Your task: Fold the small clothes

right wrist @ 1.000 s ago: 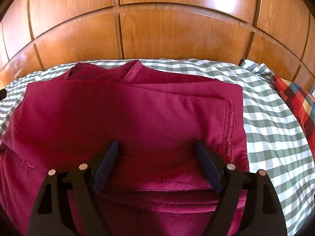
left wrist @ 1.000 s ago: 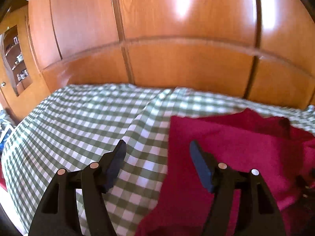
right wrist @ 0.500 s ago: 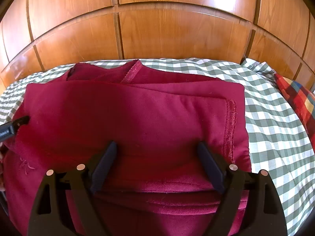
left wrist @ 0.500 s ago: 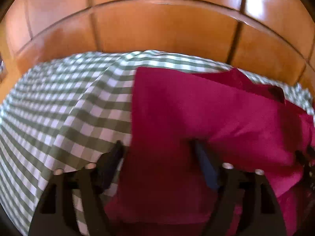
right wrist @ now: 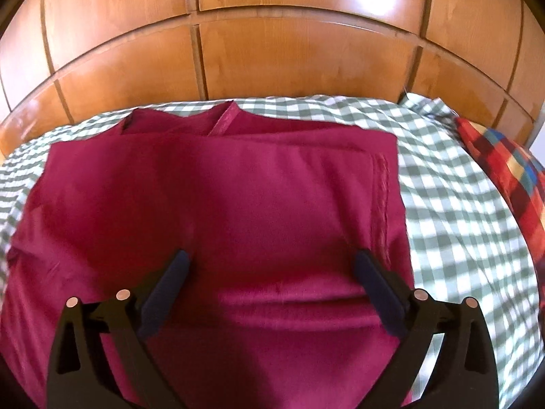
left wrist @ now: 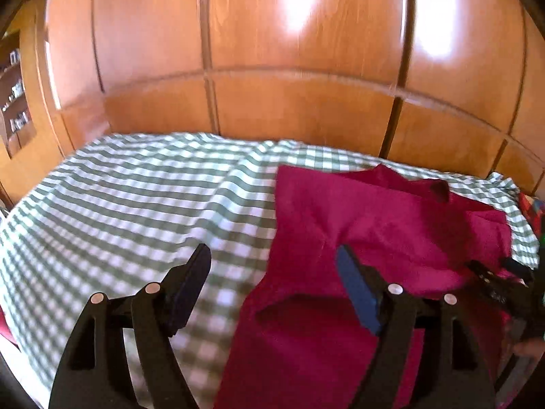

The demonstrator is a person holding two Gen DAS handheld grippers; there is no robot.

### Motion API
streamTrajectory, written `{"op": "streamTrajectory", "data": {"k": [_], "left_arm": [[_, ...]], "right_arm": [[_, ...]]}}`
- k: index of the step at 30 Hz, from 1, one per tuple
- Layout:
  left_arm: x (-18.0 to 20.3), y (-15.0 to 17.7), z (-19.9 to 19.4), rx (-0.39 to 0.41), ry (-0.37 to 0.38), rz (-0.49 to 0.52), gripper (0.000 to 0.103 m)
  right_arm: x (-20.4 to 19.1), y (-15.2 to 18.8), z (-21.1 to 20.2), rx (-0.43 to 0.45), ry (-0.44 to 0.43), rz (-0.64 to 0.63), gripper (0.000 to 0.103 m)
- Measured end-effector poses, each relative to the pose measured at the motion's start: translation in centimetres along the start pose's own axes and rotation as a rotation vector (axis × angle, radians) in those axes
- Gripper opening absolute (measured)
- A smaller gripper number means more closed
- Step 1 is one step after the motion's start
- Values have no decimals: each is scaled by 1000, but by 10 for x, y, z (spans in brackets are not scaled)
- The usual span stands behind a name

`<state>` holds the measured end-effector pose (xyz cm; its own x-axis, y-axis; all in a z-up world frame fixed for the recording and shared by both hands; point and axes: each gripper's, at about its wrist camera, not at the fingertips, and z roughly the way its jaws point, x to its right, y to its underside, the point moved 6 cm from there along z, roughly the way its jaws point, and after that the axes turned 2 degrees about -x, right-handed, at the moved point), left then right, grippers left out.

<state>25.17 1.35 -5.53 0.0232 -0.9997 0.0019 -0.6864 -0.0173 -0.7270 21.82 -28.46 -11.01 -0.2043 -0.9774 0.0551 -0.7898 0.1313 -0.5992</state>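
Note:
A dark red garment (right wrist: 238,187) lies folded into a rough rectangle on the green-and-white checked sheet (right wrist: 453,211), neckline at the far side. My right gripper (right wrist: 270,259) hovers over its near part, jaws opening wide, pads clear of the cloth. In the left wrist view the garment (left wrist: 374,221) fills the right half. My left gripper (left wrist: 272,259) straddles its left edge from above, one finger over the sheet (left wrist: 136,197), one over the cloth. Its jaws are closing slightly with nothing pinched. The right gripper's fingers (left wrist: 504,283) show at the far right.
Glossy wooden panels (left wrist: 272,68) rise behind the bed. A red plaid pillow (right wrist: 504,177) lies at the right edge of the sheet. A shelf niche (left wrist: 17,102) sits in the wall at far left. Bare checked sheet spreads left of the garment.
The left gripper swung in over the garment, then drew back left and a little up. The right gripper's fingers spread wider over the cloth. The garment lies as before.

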Motion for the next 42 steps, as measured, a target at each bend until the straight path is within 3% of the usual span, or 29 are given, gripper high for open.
{"op": "streamTrajectory", "data": {"k": [4, 12, 18, 32, 42], "left_arm": [[-15, 19, -40, 25, -15, 12, 77], [-40, 55, -83, 40, -60, 24, 77], [-51, 77, -103, 43, -89, 44, 77], [-63, 111, -127, 38, -114, 40, 77], [-63, 114, -129, 41, -116, 44, 77]], "right_arm": [[-11, 29, -24, -46, -50, -2, 99], [-40, 95, -71, -74, -91, -41, 99], [-43, 119, -97, -72, -88, -33, 99], [11, 157, -127, -102, -62, 78, 99], [42, 187, -132, -162, -98, 187, 99]]}}
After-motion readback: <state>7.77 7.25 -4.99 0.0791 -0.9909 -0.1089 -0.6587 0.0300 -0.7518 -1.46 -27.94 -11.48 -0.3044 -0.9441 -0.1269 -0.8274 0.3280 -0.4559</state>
